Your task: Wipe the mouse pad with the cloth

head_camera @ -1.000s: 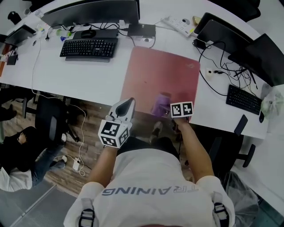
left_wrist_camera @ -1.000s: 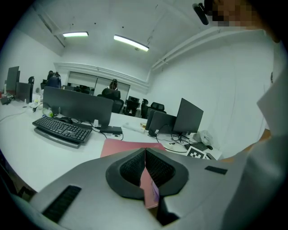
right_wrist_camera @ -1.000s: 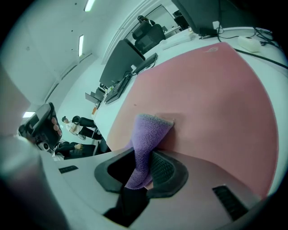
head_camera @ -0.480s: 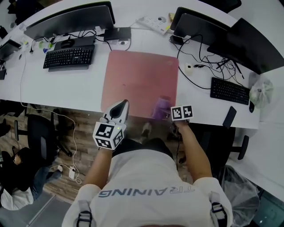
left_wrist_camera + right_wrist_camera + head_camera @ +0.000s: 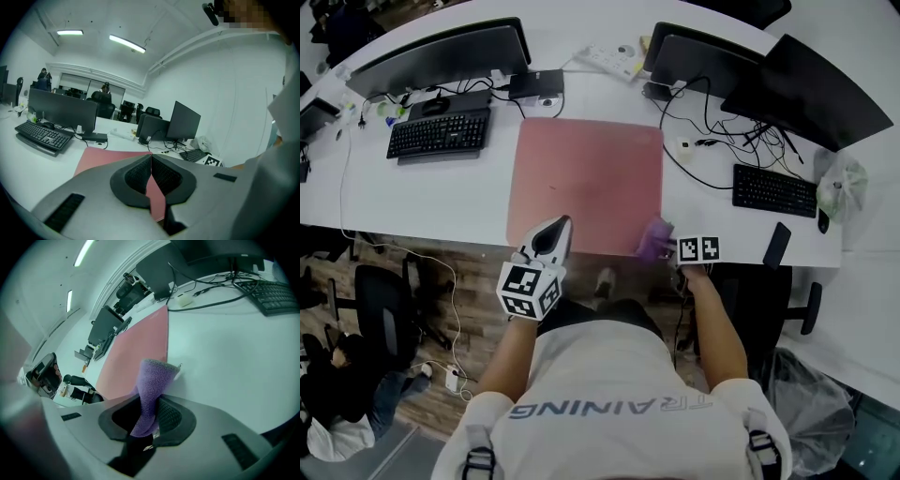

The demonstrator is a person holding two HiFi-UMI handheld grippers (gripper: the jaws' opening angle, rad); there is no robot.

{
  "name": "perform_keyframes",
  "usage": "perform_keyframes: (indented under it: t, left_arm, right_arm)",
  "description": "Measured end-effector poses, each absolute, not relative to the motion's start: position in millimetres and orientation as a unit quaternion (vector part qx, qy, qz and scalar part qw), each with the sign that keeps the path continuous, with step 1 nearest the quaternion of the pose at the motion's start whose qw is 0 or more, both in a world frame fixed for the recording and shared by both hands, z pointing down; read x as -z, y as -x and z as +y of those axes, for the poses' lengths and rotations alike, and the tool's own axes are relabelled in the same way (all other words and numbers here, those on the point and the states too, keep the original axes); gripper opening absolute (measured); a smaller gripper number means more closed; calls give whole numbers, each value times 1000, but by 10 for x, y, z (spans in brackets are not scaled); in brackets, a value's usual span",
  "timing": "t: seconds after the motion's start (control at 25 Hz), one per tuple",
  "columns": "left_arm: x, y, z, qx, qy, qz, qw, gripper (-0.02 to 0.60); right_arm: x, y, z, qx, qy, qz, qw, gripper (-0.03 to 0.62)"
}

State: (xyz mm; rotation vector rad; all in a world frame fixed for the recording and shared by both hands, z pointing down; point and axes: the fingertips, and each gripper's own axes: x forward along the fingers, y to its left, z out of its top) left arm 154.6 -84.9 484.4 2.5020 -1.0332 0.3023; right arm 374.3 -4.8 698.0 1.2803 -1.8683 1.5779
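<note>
That cloth (image 5: 154,380) looks light and floppy. Your right gripper (image 5: 149,423) pinches one end beside the mouse pad (image 5: 586,178); your left gripper (image 5: 151,171) is closed, empty.

Lower cloth (image 5: 152,385) end inside jaws

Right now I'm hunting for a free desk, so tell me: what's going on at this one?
A person stands at the white desk with a claw in each hand. The right claw is shut on a purple cloth, held by the near right corner of the red mouse pad. Whether the cloth touches the surface cannot be told. The left claw is shut with nothing in it, at the pad's near edge.
</note>
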Motion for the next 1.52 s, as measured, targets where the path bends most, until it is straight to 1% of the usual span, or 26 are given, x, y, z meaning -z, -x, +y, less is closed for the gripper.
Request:
perform_keyframes:
  t: [0.16,0.28,0.52,0.92,1.16,1.28,1.4,1.52]
  left_arm:
    - [-4788,-1480,-856,-104,-902,-367,205,31]
    - [-4689,-1418,-897,-95,-905,-364,198,31]
    - [-4407,-1173,-970,-75,-913,-359,179,31]
    - [-3820,-543,-1174,-31,-914,-378,145,31]
    - [-3449,-156,-1277,-17,-911,-399,105,31]
    - [-3290,-21,-1289,-9,-910,-403,96,31]
    - [-3140,85,-1271,0,-911,-403,84,31]
    - [-3043,161,-1271,8,-913,-402,73,31]
  right_arm:
    - [-6940,-3880,46,-546,-491,-649,199,101]
    - [-6738,-3901,58,-505,-521,-656,207,101]
    - [-5871,-3601,-176,-394,-572,-709,122,101]
    - [-4312,-3012,-577,-230,-616,-753,31,101]
    - [-3390,-2667,-617,-105,-632,-768,10,101]
    - [-3004,-2506,-585,-59,-633,-772,-4,101]
    - [-2725,-2375,-546,-29,-635,-772,-16,101]
    - [-2582,-2300,-547,3,-646,-763,-9,100]
